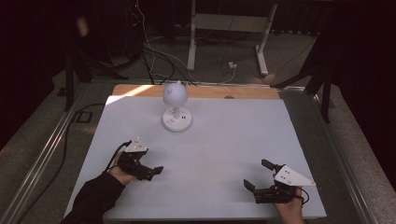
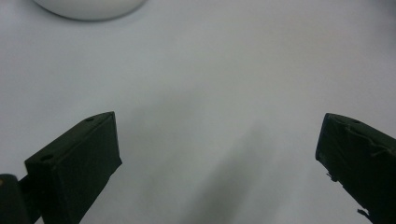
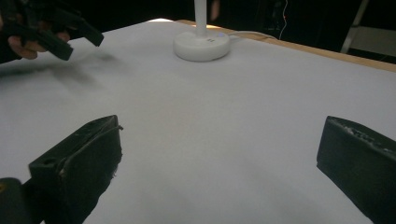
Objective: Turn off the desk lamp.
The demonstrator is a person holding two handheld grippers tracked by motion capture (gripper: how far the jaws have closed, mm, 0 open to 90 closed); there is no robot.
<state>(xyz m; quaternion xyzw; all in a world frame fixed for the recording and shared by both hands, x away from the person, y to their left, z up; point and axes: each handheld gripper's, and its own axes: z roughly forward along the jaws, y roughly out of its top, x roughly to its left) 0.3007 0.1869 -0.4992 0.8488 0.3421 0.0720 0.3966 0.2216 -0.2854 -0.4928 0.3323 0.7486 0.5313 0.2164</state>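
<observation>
High view, near to far: my right tool (image 1: 259,176) at the near right of the white surface (image 1: 224,140), jaws spread wide, holding nothing; my left tool (image 1: 148,169) at the near left, jaws likewise wide and empty. Between and beyond them, bare white sheet. Farther back, left of centre: white lamp (image 1: 176,109), round base flat on the surface, globe head upright, well apart from both tools. Progress, as I judge it: nothing grasped yet, the whole reach to the lamp left. Room: open sheet all round the lamp; wooden edge (image 1: 205,91) just behind it, metal rails at both sides
</observation>
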